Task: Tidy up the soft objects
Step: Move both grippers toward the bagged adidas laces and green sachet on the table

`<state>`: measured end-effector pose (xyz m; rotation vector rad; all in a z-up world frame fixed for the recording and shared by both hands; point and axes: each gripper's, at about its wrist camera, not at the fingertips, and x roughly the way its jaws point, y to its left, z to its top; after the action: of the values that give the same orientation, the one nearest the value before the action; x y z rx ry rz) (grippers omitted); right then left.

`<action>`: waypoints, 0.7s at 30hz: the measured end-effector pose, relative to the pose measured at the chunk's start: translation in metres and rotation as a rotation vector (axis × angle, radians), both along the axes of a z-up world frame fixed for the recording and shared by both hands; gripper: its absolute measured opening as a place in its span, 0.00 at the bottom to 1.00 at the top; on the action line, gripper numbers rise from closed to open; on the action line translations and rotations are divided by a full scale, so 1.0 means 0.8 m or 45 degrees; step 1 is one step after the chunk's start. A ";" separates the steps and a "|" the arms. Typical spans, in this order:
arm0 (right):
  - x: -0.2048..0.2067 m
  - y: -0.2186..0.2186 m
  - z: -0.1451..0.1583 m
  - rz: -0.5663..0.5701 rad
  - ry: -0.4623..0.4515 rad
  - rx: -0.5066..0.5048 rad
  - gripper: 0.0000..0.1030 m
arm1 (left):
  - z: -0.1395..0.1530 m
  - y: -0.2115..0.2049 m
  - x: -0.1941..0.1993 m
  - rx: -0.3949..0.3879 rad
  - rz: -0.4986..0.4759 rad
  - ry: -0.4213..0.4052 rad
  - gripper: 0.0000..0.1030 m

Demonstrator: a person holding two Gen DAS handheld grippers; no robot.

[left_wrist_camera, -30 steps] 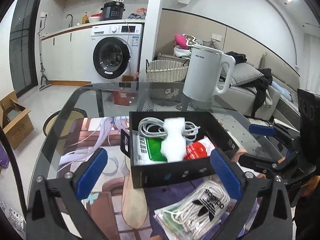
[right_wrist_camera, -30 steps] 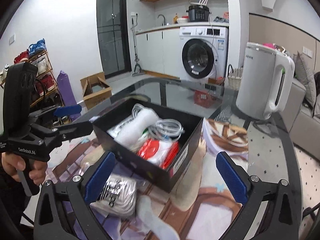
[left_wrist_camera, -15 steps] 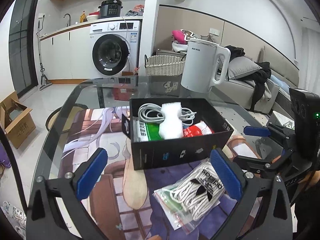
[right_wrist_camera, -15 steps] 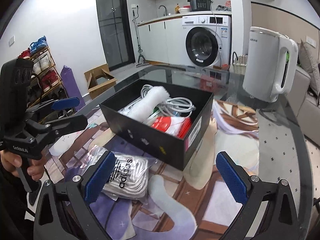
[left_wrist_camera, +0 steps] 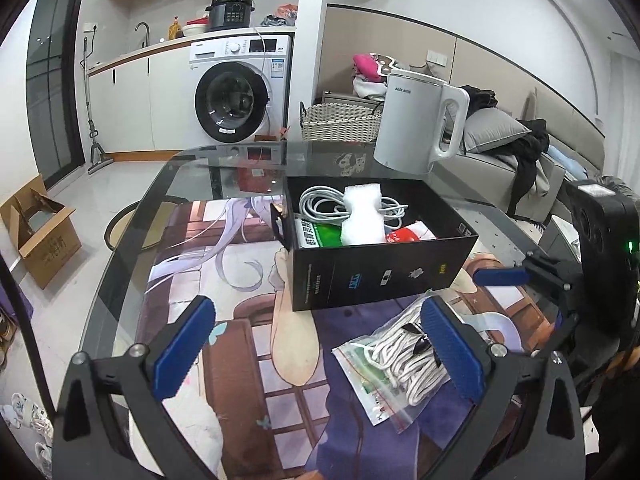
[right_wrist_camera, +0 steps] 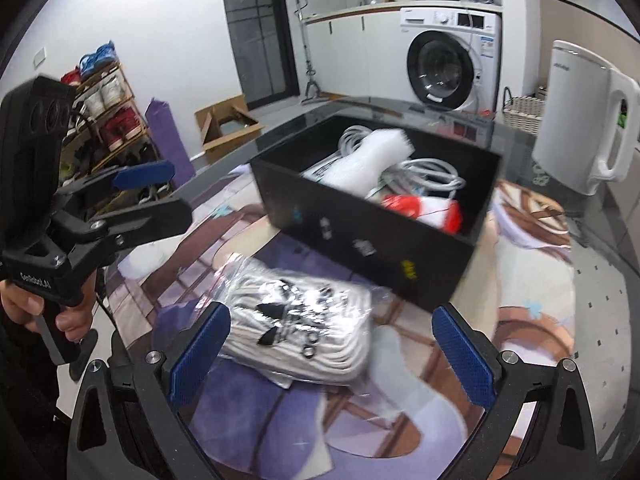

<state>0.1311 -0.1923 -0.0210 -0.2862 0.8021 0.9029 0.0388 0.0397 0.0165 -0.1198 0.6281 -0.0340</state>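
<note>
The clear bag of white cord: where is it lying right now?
In both wrist views the bag of white cord lies flat on the printed mat, just outside the black box, on its near side, between the right gripper's open fingers.

Bagged laces before black box

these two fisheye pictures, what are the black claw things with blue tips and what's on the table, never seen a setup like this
There is no robot here. A person holds two hand tools, each a gripper with two blue-padded fingers and a camera looking along them. One picture comes from the left gripper, the other from the right gripper. In the right view you also see the left tool and the hand holding it. Both grippers are open and hold nothing. On the glass table lie a picture mat, a black box holding a white cable, foam and packets, a clear bag of white laces in front of it, and a white kettle behind.
</note>
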 end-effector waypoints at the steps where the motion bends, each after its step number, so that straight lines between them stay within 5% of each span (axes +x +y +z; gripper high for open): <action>1: -0.003 0.004 -0.003 0.012 0.006 -0.005 0.99 | 0.001 0.002 0.000 -0.007 0.005 -0.001 1.00; 21: 0.001 0.034 -0.042 -0.035 0.073 -0.131 0.99 | -0.008 0.010 0.003 -0.044 0.003 0.032 1.00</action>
<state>0.1322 -0.1655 -0.0546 -0.3399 0.9056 0.8482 0.0411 0.0475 0.0104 -0.1550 0.6526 -0.0409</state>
